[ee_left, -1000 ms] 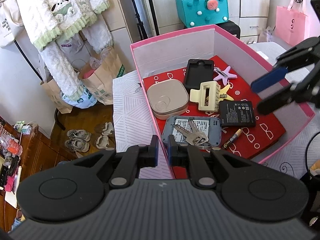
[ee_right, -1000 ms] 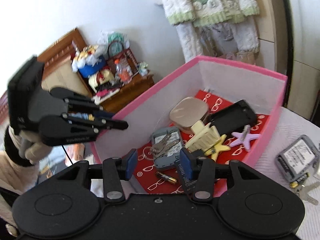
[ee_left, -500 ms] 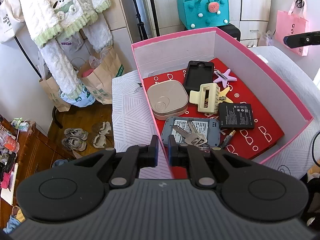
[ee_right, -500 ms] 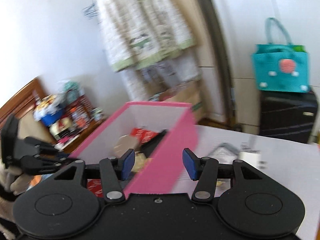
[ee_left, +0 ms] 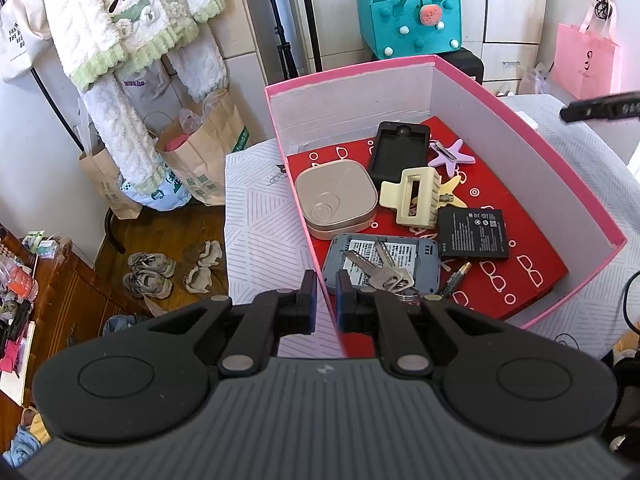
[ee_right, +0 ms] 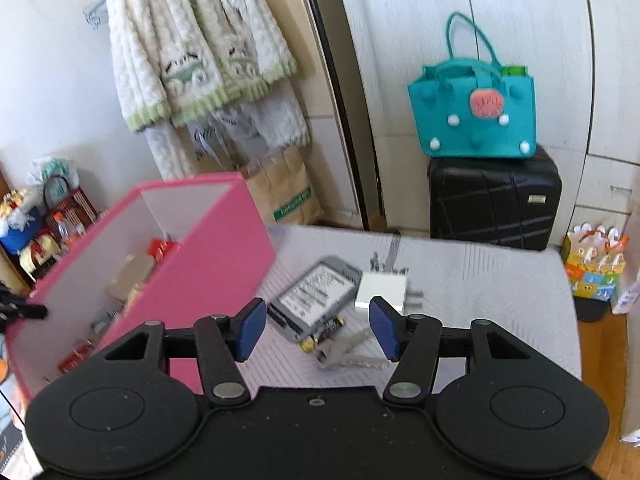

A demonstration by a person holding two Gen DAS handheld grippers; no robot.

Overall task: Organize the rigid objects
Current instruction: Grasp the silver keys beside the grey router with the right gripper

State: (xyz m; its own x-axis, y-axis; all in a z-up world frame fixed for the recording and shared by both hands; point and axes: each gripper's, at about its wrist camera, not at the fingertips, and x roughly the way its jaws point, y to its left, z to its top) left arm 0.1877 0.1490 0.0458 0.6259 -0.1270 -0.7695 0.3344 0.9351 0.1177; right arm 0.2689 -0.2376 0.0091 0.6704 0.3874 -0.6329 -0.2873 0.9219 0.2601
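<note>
A table [ee_right: 480, 280] covered by a white patterned cloth is seen. On it, a pink box [ee_right: 208, 264] is set at left. A grey device [ee_right: 312, 300], white block [ee_right: 382, 290], batteries [ee_right: 324, 332] and keys [ee_right: 348, 356] are laid just right of it.

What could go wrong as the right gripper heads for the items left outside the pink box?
The grey device, battery, keys and white block lie bunched together, so the opening right gripper might catch two things or knock one aside. The left gripper pinches the pink box wall; a bump could tilt it.

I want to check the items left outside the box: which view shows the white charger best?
The right wrist view: the white charger lies in plain sight on the table beyond the pink box. The left wrist view shows nothing identifiable of it.
</note>
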